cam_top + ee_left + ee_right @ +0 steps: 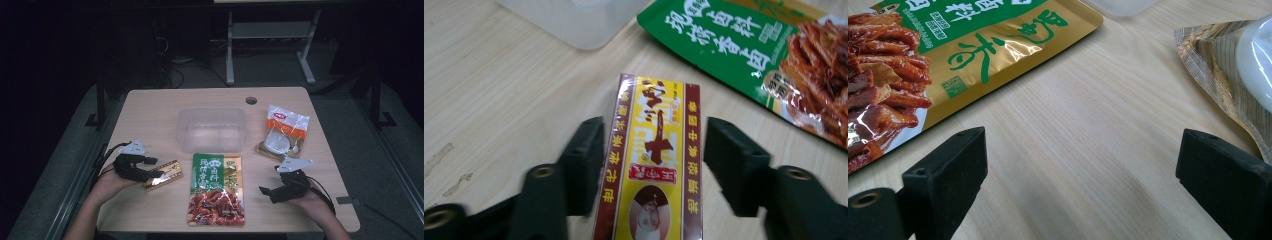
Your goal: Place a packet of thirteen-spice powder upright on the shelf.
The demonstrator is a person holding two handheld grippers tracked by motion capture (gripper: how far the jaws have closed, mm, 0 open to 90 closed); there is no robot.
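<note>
Yellow box (pixel 651 165) lies on the table (pixel 150 115), left of the green pouch (pixel 216 189), between the left gripper's (pixel 653 162) parted jaws, unclamped. Right gripper (pixel 1083 180) stands wide open, empty.

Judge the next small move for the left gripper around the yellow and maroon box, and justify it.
Probably close the left gripper on the yellow and maroon box. In the left gripper view the box lies lengthwise between the open jaws, with a gap showing on the right side, so nothing grips it yet. The clear plastic bin sits beyond it, a likely destination.
</note>
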